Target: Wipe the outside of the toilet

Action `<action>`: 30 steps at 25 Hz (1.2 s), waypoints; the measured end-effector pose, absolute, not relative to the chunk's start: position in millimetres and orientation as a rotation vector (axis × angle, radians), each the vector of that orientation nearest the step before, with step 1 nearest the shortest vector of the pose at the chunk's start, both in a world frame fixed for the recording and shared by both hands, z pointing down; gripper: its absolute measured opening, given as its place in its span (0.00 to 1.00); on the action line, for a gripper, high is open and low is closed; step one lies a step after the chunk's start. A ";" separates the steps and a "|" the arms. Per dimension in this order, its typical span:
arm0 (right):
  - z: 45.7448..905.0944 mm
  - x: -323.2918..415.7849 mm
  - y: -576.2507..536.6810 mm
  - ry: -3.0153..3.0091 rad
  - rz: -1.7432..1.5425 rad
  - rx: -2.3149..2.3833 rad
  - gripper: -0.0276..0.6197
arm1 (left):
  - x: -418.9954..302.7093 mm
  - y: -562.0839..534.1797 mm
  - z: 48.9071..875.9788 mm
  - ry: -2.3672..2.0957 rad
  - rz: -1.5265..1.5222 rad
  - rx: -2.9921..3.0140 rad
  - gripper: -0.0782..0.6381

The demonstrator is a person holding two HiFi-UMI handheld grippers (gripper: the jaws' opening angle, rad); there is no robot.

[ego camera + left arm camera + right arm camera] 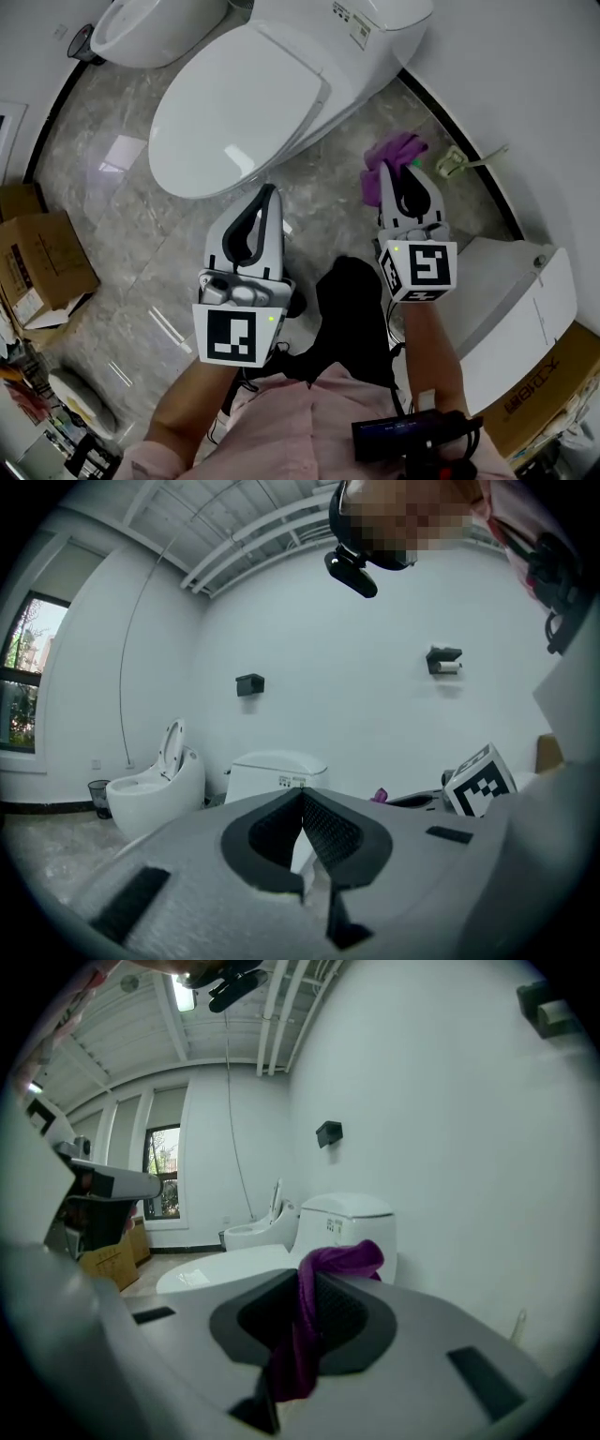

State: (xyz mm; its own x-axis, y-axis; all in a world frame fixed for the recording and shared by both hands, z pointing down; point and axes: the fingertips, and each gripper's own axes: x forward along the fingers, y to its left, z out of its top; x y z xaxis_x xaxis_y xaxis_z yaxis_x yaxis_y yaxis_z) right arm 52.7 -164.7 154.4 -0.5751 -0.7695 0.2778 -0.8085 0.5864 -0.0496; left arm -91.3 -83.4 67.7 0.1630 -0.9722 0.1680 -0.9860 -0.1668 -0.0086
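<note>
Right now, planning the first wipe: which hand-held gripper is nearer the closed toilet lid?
Left. The left hand-held gripper points just off the front rim of the toilet lid; the right hand-held gripper, clamping the purple cloth, sits farther off to its side.

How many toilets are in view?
2: a closed-lid toilet in the middle of the head view, a second toilet at upper left. The white fixture at right may be a third.
</note>
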 end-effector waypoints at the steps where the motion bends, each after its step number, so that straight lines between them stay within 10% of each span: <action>1: 172.3 51.7 -165.7 -2.587 0.258 1.308 0.14 | -91.2 -83.1 87.2 -1.947 0.211 2.308 0.12; 15: 356.6 38.0 -226.8 -2.604 0.163 1.307 0.14 | -102.9 -107.9 301.6 -1.907 0.222 2.297 0.12; 30: 372.5 56.2 -295.9 -2.618 0.069 1.369 0.14 | -92.9 -115.5 317.8 -1.924 0.201 2.408 0.12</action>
State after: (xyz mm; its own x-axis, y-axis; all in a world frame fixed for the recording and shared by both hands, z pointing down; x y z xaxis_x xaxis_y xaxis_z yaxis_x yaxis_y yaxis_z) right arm 56.2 -295.9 372.5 -0.5573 -0.8093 0.1857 -0.8179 0.5736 0.0451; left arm -92.9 -115.5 317.8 0.2159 -0.9671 0.1343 -0.9740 -0.2230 -0.0402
